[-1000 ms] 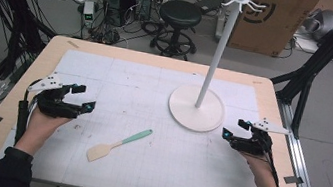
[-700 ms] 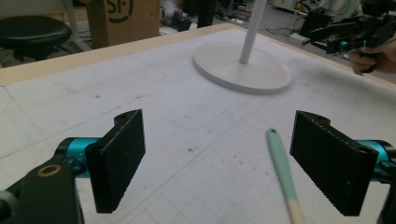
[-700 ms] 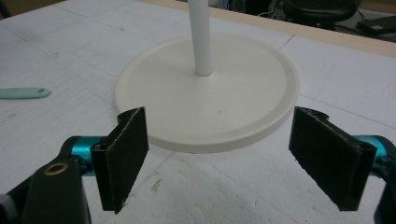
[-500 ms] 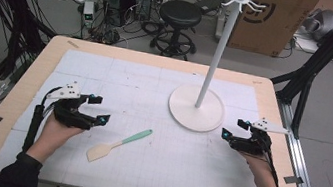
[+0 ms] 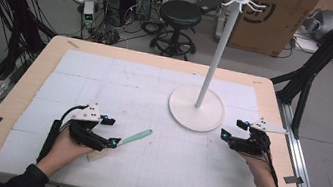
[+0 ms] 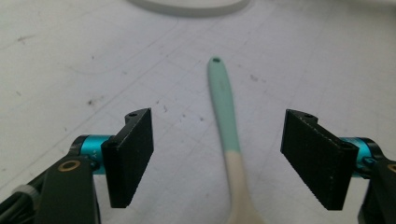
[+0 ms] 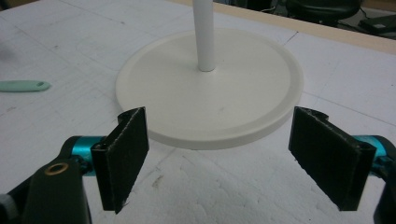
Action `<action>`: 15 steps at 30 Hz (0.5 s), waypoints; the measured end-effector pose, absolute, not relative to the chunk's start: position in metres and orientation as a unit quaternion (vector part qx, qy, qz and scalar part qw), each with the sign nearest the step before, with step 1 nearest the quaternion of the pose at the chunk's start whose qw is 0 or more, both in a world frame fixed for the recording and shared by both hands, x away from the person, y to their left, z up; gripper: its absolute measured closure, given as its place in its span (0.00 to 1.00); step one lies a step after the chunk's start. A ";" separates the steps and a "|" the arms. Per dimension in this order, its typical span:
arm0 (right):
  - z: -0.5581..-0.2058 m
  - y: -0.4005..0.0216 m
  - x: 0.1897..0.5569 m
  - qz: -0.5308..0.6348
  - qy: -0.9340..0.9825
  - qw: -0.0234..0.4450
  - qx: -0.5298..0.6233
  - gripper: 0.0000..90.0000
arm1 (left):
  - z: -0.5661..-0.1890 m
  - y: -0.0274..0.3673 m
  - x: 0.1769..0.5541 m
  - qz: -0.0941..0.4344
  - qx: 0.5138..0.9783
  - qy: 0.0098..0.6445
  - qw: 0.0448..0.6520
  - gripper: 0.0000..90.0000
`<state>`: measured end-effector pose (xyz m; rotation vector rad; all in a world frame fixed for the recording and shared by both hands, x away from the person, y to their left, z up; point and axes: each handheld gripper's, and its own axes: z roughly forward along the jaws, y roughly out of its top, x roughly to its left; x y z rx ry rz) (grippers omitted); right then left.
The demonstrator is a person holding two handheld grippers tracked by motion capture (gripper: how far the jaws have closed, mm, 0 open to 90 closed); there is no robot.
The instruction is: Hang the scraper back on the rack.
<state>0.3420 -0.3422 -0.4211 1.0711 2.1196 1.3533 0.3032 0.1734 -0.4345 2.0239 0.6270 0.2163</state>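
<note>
A spatula [image 5: 137, 136] with a mint-green handle and a cream blade lies on the white mat, left of centre. My left gripper [image 5: 114, 132] hangs low over it, and the hand covers most of the blade. In the left gripper view the handle [image 6: 224, 98] runs between the two pads without touching either; the jaws have just been closing a little and stand open. My right gripper [image 5: 231, 129] rests open at the right, facing the round base [image 7: 210, 98] of a white hook stand [image 5: 213, 55], with nothing between its pads.
The stand's base [image 5: 182, 111] sits right of centre, and its pole rises to a ring of hooks. The mat [image 5: 121, 81] covers a wooden table [image 5: 49, 54]. Behind the table are a stool [image 5: 181, 15], a cardboard box [image 5: 267, 18] and computer cases.
My left gripper has moved right and down across the mat onto the spatula, so its jaws now straddle the handle. The right gripper and the spatula have stayed put.
</note>
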 end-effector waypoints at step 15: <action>-0.422 -0.342 0.343 0.482 0.762 0.200 0.383 0.21 | -0.448 0.155 0.296 0.103 0.869 0.245 0.417 0.65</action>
